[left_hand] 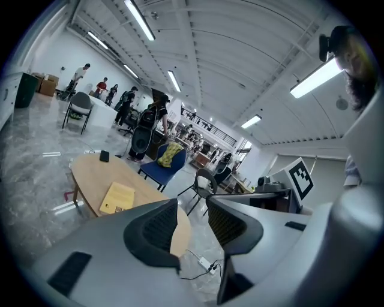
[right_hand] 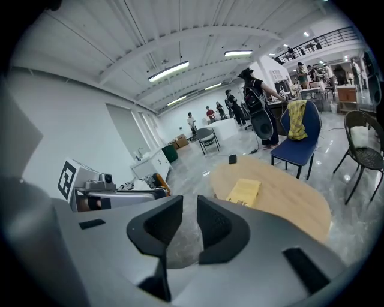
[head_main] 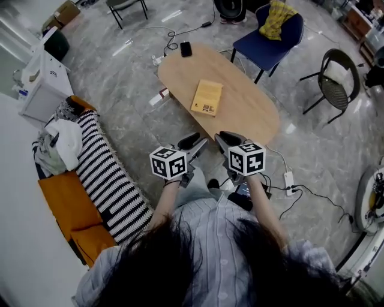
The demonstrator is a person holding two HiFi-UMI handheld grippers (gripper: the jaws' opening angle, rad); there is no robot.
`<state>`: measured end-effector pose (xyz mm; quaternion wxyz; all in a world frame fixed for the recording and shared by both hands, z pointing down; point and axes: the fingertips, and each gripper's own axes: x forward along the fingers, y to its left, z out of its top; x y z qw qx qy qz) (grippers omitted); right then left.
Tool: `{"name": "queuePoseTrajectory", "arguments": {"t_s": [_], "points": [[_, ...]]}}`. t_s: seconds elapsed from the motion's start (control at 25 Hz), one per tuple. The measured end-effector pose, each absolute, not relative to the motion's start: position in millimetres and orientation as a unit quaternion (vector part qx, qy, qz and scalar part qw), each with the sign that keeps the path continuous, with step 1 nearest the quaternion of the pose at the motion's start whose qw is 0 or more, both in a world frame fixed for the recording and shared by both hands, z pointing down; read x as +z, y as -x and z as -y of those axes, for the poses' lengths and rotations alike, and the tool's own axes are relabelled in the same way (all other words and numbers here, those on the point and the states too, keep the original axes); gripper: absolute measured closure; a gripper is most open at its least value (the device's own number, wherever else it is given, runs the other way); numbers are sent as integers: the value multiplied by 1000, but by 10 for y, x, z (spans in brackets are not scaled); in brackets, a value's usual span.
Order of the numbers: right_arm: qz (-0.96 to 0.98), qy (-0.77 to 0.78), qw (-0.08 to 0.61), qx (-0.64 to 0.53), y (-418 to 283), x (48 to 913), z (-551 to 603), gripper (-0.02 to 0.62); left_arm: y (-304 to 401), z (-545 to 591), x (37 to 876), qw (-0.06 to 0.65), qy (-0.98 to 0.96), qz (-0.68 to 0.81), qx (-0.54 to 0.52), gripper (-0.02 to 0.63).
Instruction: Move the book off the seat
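The book [head_main: 207, 98], a tan-covered volume, lies flat on the oval wooden table [head_main: 252, 111] just above the centre of the head view, cover up, well inside the table's edge and touched by neither tool. It is on no seat. The blue chair [head_main: 270, 39] at upper right carries only a yellow cloth [head_main: 277, 17], and the orange sofa [head_main: 66, 201] at lower left carries a striped blanket [head_main: 108, 174] and loose clothing. By my judgement the book is already off the seat, and its flat, central position suggests it was set down to stay rather than parked in passing. A dark phone [head_main: 186, 49] sits at the table's far end, well apart from the book. The left gripper [head_main: 193, 144] is held just short of the table's near edge, jaws moderately wide with nothing between them. The right gripper [head_main: 227, 141] is just beside it, jaws narrowed to a slim gap through which only floor shows, so it is also empty. Both point towards the table, slightly downward, and neither is engaged. A power strip [head_main: 290, 180] and cables lie on the floor at right.
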<state>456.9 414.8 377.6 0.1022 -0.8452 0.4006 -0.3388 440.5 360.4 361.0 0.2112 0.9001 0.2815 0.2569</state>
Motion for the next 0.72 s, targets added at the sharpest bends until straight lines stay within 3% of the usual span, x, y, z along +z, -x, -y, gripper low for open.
{"name": "queuePoseTrajectory", "arguments": {"t_s": [0.72], "points": [[-441,827,98,-335,-4201,3778,-3855,522,-3901,-3483,3585,202,-909,-263,253,436]]}}
